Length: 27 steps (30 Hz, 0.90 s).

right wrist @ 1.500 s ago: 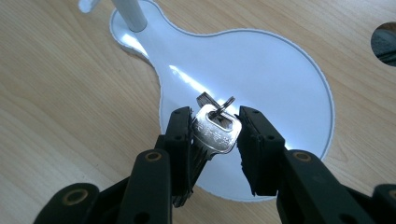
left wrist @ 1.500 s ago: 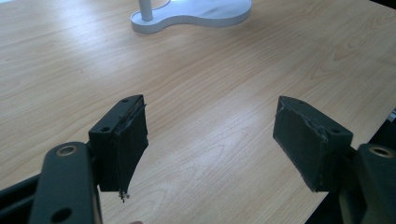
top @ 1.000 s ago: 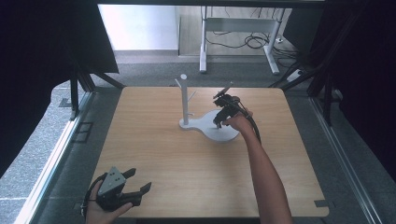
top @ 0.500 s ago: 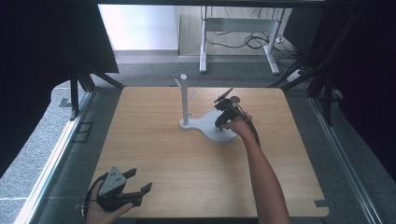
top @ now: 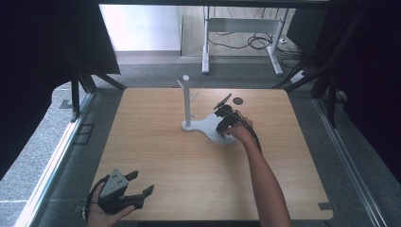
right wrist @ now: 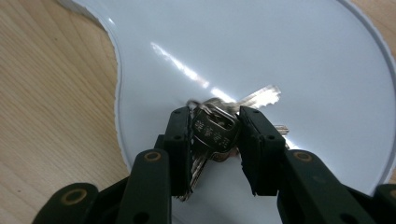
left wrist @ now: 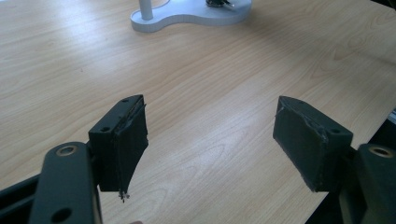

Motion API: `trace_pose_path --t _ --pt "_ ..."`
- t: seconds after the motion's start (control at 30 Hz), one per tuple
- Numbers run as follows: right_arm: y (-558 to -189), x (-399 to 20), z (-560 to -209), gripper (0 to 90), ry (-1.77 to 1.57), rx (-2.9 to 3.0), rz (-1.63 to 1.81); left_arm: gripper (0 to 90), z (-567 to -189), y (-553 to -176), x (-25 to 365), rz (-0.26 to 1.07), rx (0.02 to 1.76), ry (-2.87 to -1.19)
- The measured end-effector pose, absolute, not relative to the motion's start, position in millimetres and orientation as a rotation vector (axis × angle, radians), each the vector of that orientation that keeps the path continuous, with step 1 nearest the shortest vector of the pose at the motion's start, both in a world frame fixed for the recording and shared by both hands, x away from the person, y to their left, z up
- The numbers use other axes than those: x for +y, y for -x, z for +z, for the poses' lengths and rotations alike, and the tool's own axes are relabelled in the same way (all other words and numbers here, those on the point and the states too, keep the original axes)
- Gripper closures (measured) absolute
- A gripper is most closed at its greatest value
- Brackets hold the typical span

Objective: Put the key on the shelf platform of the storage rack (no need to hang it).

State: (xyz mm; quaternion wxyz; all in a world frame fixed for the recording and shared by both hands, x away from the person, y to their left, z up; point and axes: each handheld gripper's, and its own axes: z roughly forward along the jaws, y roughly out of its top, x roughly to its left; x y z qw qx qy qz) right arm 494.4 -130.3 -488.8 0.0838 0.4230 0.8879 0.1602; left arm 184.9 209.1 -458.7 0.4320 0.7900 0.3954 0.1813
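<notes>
Over the white base of the peg stand, toward the far middle of the wooden worktop, the right gripper has its jaws closed narrowly on a bunch of keys lying on that base. At the near left corner the left gripper rests in a hand, jaws wide apart with nothing between them, well apart from the stand.

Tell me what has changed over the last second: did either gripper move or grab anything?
Little. The right gripper tipped slightly over the white stand; its jaws now close on the keys on the base, though whether that grip is new cannot be told. The left gripper stayed open at the near edge of the table; the stand did not move.
</notes>
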Motion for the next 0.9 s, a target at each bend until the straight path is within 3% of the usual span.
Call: trace_pose_path --t 0.43,0.53,0.63,0.9 --pt "-490.5 -124.7 -489.9 57.1 -1.194 2.632 0.429 26.3 -457.5 -184.3 210.9 0.458 0.987 -1.961" --pt "-487.9 -126.5 -485.8 48.3 -1.191 2.613 0.460 26.3 -458.3 -184.7 210.0 0.456 0.987 -1.964" --pt "-485.3 -129.4 -480.1 45.6 -1.194 2.594 0.501 26.3 -458.6 -184.9 210.1 0.457 0.989 -1.965" --pt "-475.3 -140.4 -466.3 44.4 -1.176 2.578 0.613 26.3 -458.1 -184.5 209.6 0.458 0.986 -1.965"
